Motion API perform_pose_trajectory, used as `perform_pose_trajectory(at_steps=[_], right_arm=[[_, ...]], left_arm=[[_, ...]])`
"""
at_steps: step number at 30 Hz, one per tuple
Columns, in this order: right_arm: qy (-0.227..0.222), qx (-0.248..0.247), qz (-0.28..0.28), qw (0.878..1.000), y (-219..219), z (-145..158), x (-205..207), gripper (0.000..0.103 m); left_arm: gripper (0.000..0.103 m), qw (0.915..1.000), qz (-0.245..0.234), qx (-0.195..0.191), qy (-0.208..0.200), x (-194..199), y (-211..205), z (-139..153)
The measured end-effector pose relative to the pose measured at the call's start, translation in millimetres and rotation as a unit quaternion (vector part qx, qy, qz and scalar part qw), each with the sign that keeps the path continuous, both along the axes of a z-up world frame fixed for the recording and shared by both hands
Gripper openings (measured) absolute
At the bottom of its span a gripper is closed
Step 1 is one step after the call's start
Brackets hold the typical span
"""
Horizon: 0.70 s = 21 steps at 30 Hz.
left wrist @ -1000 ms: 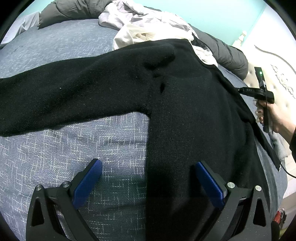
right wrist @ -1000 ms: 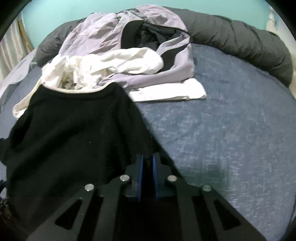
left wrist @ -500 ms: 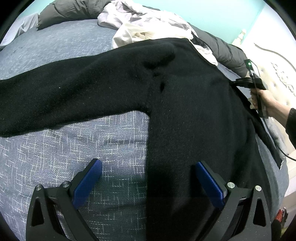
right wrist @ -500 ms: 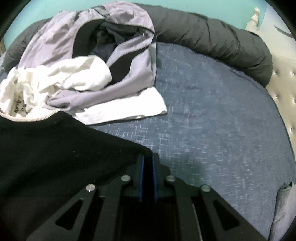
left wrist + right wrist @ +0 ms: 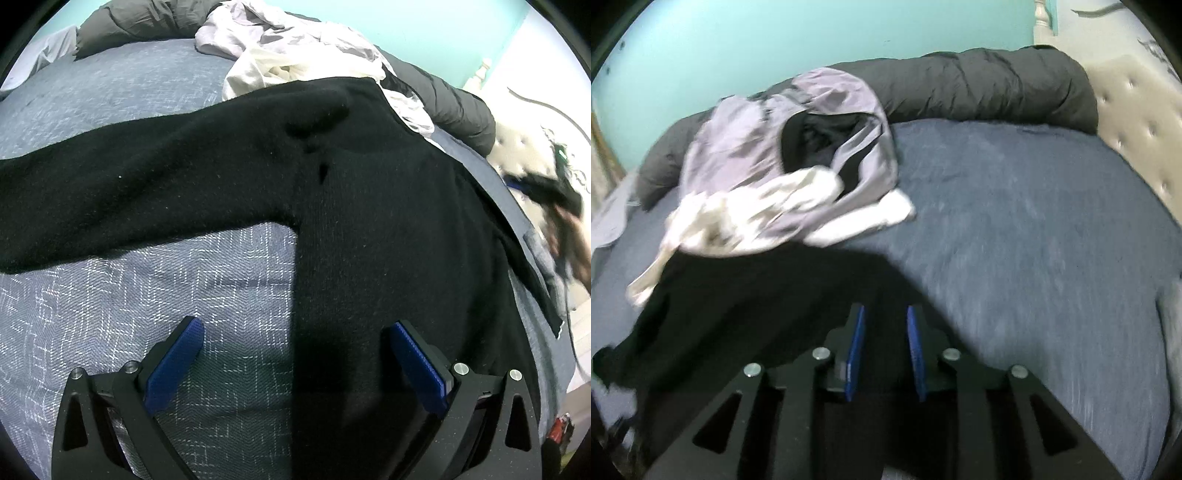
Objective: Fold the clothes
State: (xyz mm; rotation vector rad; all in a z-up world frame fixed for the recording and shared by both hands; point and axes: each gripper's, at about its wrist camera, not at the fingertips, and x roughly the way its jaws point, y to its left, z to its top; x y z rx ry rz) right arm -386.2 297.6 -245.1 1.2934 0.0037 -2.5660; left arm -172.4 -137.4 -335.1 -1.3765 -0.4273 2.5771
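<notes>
Left gripper (image 5: 293,354) gapes empty over the black sweater (image 5: 369,206). Right gripper (image 5: 885,350), blurred, has just been parting; its jaws seem clear of the sweater below.

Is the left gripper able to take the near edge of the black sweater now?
Probably yes. The left gripper is open, and the sweater edge lies flat on the bed between its fingers, with nothing on top.

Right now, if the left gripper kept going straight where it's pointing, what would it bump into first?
Probably the bed cover, right at the edge of the black sweater. The left gripper is open and straddles that edge, so which comes first is hard to judge.
</notes>
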Motion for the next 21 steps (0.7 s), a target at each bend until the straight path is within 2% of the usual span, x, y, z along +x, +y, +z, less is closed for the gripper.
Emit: perform_pose_trajectory(at_steps=[5, 9, 14, 21], right_arm=[[-0.072, -0.033, 0.043, 0.996, 5, -9, 89, 0.035], [-0.121, -0.028, 0.074, 0.989, -1, -21, 152, 0.047], [-0.161, -0.031, 0.106, 0.981, -10, -29, 213, 0.047], [-0.207, -0.011, 0.127, 0.97, -24, -40, 264, 0.049]], left_arm=[[0.103, 0.9998, 0.009, 0.0, 0.016, 6, -3, 20], [0.103, 0.9992, 0.018, -0.003, 0.036, 15, -10, 41], [0.103, 0.9983, 0.029, -0.007, 0.05, 30, -18, 68], [0.103, 0.9969, 0.011, -0.049, 0.06, 64, -7, 113]])
